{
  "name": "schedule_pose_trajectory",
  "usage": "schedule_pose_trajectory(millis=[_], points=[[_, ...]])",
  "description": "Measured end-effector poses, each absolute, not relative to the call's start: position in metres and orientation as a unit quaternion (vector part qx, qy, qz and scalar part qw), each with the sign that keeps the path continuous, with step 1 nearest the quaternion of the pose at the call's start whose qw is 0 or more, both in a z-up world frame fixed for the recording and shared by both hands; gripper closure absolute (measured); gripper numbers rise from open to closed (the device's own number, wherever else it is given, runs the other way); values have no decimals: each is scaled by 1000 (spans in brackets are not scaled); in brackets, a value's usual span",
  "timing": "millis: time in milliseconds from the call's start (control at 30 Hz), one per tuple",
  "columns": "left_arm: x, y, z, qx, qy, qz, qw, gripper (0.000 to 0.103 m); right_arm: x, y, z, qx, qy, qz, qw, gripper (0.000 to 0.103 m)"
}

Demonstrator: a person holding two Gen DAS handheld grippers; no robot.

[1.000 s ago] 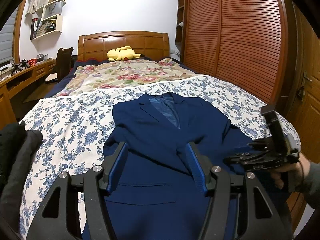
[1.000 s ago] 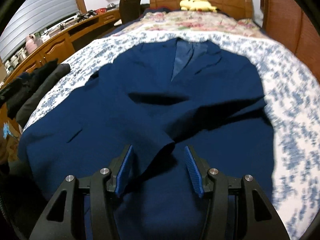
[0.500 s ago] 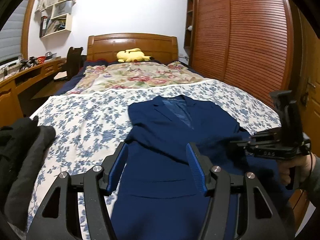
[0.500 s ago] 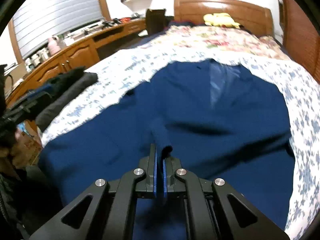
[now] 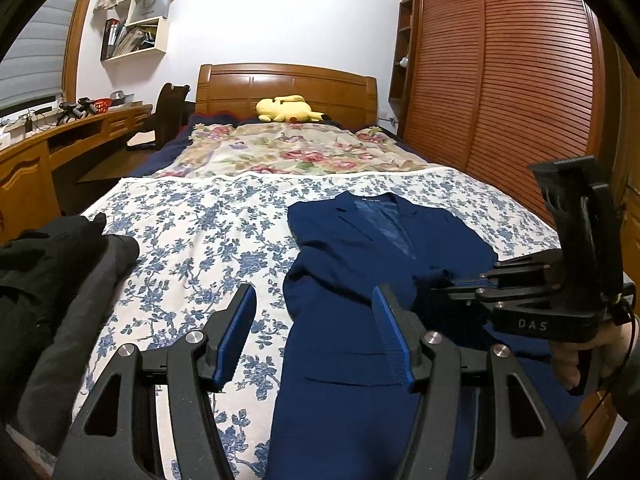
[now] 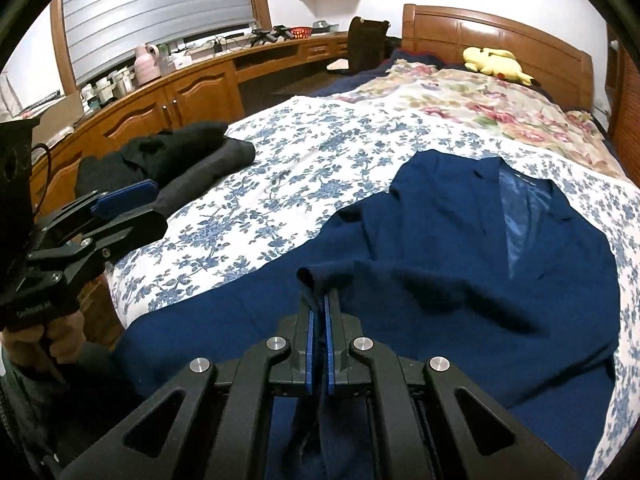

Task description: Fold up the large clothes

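The bed [image 6: 304, 148] carries the navy jacket [image 6: 460, 248], spread collar-up toward the headboard. The right gripper [image 6: 319, 312] has its fingers clenched on a sleeve edge; the left gripper [image 5: 312, 332] hangs released, empty. With so thin a pinch, the fabric may slip out, or the pull may drag the whole jacket askew.

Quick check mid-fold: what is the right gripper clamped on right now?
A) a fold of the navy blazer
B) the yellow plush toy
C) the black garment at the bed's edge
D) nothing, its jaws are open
A: the right gripper has its blue pads shut together on a raised fold of the navy blazer.
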State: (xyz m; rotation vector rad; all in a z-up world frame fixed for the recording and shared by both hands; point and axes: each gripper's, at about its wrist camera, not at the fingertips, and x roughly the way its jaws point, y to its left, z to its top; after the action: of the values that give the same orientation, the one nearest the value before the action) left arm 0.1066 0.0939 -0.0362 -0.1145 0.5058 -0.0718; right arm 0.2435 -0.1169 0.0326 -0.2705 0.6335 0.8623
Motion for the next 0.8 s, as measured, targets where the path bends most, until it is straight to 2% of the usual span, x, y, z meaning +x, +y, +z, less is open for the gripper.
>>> schedule_pose_trajectory(millis=[67,167,233,267,433,800], points=[[107,94,-36,-57,250,-36,966,42,239,-119,38,-129,300,402,855,96],[107,94,-37,-57,249,-37,966,42,236,-121,43,-122,295,402,858,78],[107,94,-36,-56,250,-38,966,42,231,-126,46,-116,286,406,860,60],[107,94,-36,-55,250,-38,966,42,228,-129,47,-117,282,405,862,58],[109,86,-35,-48,253,-42,965,42,225,-143,35,-131,276,386,871,57],[113,71,-38,-35,259,-47,964,42,247,-139,-49,-149,359,347,854,57]])
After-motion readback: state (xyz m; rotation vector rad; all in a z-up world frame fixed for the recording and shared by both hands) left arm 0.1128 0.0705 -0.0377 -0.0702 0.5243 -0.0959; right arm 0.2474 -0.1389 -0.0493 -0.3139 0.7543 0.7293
